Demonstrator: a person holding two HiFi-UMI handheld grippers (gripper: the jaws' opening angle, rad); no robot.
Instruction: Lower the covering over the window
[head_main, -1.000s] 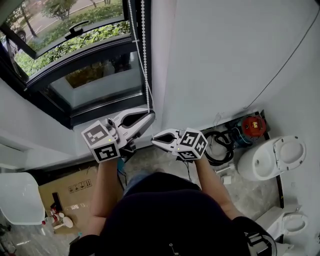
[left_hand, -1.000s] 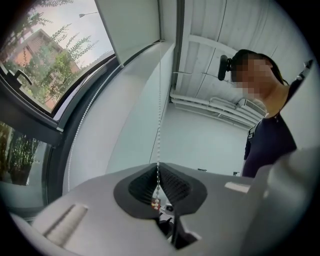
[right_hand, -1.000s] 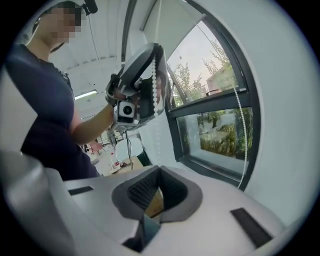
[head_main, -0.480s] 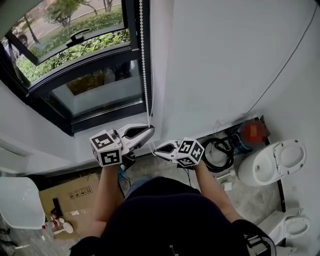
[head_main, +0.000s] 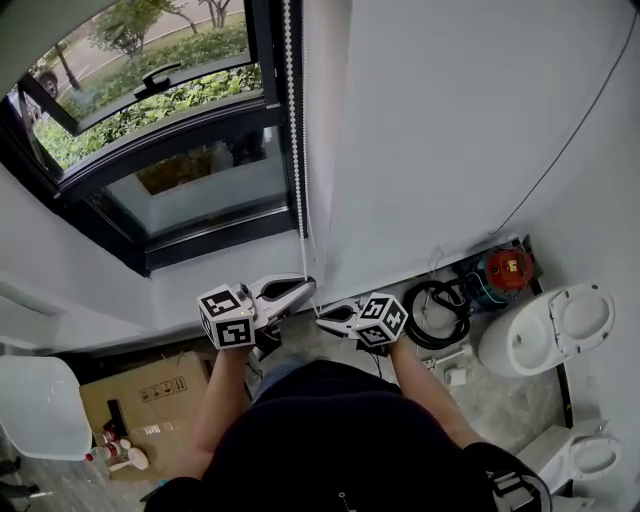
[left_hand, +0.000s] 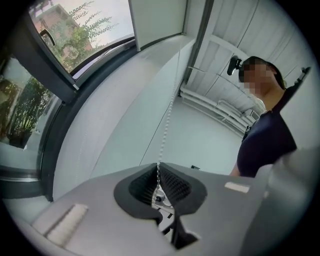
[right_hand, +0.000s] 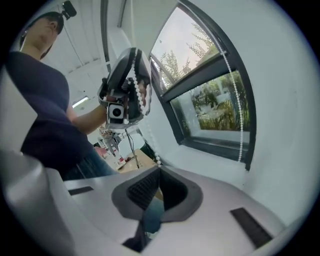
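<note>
- The left tool (head_main: 308, 285) and the right tool (head_main: 322, 318) have dropped lower in the frame than a second ago.
- The left tool clamps the bead chain (head_main: 294, 130).
- The right tool is closed, with the chain meeting its tip.

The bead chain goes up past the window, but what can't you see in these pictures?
- The covering: in the head view the bead chain runs off the top edge, so how far down the covering hangs is cut off.
- The chain's lower end: in the right gripper view the beads vanish at the right gripper's shut jaws. I cannot tell if they are pinched.
- The print on the cardboard box: in the head view it is too small to read.
</note>
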